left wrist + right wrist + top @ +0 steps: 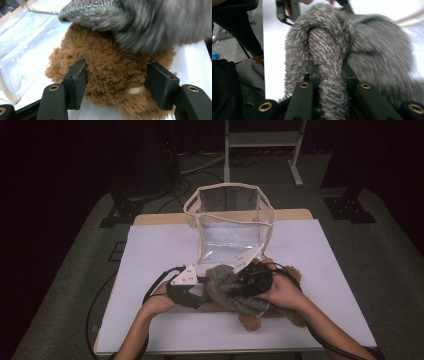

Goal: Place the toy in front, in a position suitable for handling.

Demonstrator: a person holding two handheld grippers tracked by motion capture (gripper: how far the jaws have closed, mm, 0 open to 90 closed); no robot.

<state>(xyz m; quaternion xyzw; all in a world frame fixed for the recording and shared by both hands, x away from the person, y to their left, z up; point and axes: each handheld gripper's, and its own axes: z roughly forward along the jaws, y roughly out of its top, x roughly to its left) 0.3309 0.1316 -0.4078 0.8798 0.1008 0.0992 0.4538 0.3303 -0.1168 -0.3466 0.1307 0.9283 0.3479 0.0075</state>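
Observation:
A brown teddy bear (248, 321) lies on the white table top near the front edge. A grey knitted garment (227, 290) is draped over its upper half. My left gripper (201, 291) comes in from the left, and in the left gripper view its jaws (116, 82) press into both sides of the bear's brown fur (112, 75), under the grey knit (140, 22). My right gripper (239, 284) reaches in from the right. Its jaws (329, 82) are shut on a bunched fold of the grey knit (329, 50).
A clear plastic bag with cream trim (230, 220) stands open just behind the bear, and its flat side shows (22, 50) left of the bear. A black cable (155, 287) loops by the left hand. A pale metal stand (262, 140) is on the floor beyond the table.

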